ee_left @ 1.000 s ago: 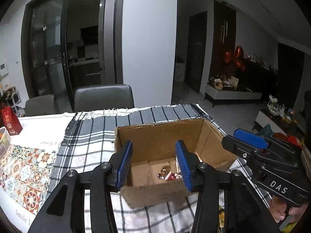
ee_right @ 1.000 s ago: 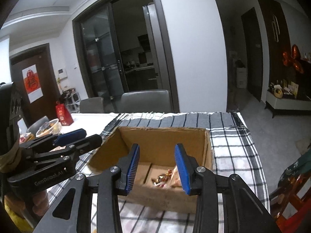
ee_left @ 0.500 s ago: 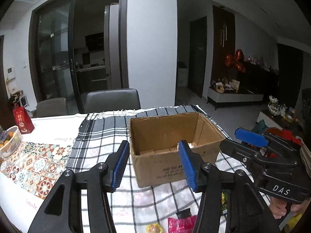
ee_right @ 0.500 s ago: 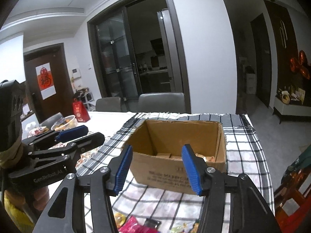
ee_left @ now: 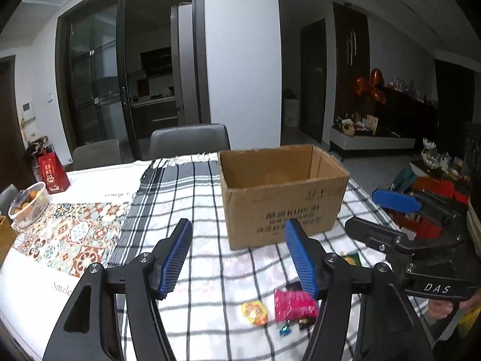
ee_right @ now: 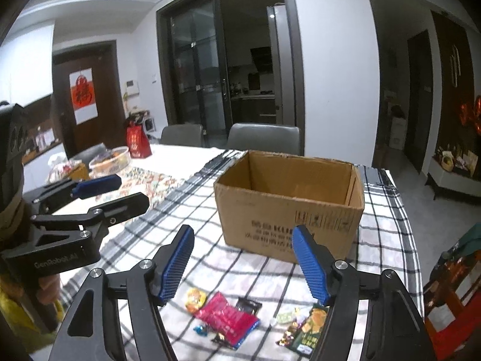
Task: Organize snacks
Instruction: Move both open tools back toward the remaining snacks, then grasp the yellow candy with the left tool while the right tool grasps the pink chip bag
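Note:
An open cardboard box (ee_left: pixel 282 198) (ee_right: pixel 288 201) stands on the checked cloth. In front of it lie loose snacks: a pink packet (ee_left: pixel 294 303) (ee_right: pixel 227 316), an orange candy (ee_left: pixel 255 311) (ee_right: pixel 195 297), a green packet (ee_right: pixel 308 329) and small wrapped sweets. My left gripper (ee_left: pixel 239 260) hovers over the cloth before the box, jaws opening, nothing between them. My right gripper (ee_right: pixel 243 264) hangs above the snacks, jaws opening and empty too. Each gripper shows in the other's view: the right one (ee_left: pixel 399 219), the left one (ee_right: pixel 99 192).
A patterned table runner (ee_left: pixel 69 234) lies left of the checked cloth (ee_left: pixel 180 198). A bowl of fruit (ee_left: pixel 28 204) and a red bag (ee_left: pixel 51 171) stand at the far left. Grey chairs (ee_left: pixel 189 141) line the table's far side. The table edge drops off at the right.
Both grippers have drawn back from over the box interior to the near side of the box, and their jaws have widened. The loose snacks on the cloth have come into view.

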`<state>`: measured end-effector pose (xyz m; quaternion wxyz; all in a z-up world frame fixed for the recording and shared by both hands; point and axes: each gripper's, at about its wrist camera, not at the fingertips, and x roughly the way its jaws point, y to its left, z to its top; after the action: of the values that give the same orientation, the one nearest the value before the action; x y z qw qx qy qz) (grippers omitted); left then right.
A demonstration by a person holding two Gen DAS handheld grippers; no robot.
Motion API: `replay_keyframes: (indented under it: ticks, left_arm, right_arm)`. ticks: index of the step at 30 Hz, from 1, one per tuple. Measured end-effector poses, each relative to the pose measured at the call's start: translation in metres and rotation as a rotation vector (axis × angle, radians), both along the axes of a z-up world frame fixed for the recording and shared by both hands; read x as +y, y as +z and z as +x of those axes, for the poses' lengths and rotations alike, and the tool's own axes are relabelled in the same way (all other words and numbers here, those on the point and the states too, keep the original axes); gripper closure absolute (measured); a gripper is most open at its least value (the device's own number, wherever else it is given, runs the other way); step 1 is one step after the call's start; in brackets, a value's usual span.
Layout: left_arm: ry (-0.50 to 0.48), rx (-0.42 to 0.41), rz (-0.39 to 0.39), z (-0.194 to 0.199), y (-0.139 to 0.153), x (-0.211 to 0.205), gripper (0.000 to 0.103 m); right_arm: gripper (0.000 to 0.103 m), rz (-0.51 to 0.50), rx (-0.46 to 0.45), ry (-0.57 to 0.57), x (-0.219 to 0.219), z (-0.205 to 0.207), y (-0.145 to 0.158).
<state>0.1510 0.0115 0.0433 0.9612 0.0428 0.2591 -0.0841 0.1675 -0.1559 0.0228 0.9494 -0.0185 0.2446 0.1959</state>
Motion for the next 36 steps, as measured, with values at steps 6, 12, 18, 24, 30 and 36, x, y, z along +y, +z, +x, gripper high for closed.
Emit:
replay_keyframes:
  ticks: [6, 12, 18, 24, 30, 36]
  left_arm:
    - [-0.008, 0.035, 0.004, -0.015, -0.023, 0.002, 0.040]
    - [-0.033, 0.069, 0.027, -0.022, -0.044, 0.004, 0.040]
    - [-0.051, 0.079, 0.066, -0.027, -0.066, 0.002, 0.040]
    - [-0.076, 0.122, 0.110, -0.022, -0.092, 0.000, 0.040]
    - [-0.087, 0.192, 0.106, -0.012, -0.119, 0.003, 0.040]
    - [-0.094, 0.261, 0.065, 0.002, -0.137, 0.005, 0.040]
  right_arm:
    - [0.035, -0.035, -0.008, 0.006, 0.007, -0.013, -0.013]
    - [0.035, -0.066, 0.030, 0.053, 0.014, -0.016, -0.033]
    - [0.035, -0.129, 0.058, 0.105, 0.022, -0.017, -0.055]
    - [0.035, -0.196, 0.095, 0.172, 0.030, -0.012, -0.080]
    - [0.035, -0.222, 0.137, 0.224, 0.038, -0.003, -0.101]
    - [0.035, -0.219, 0.176, 0.281, 0.042, 0.010, -0.118]
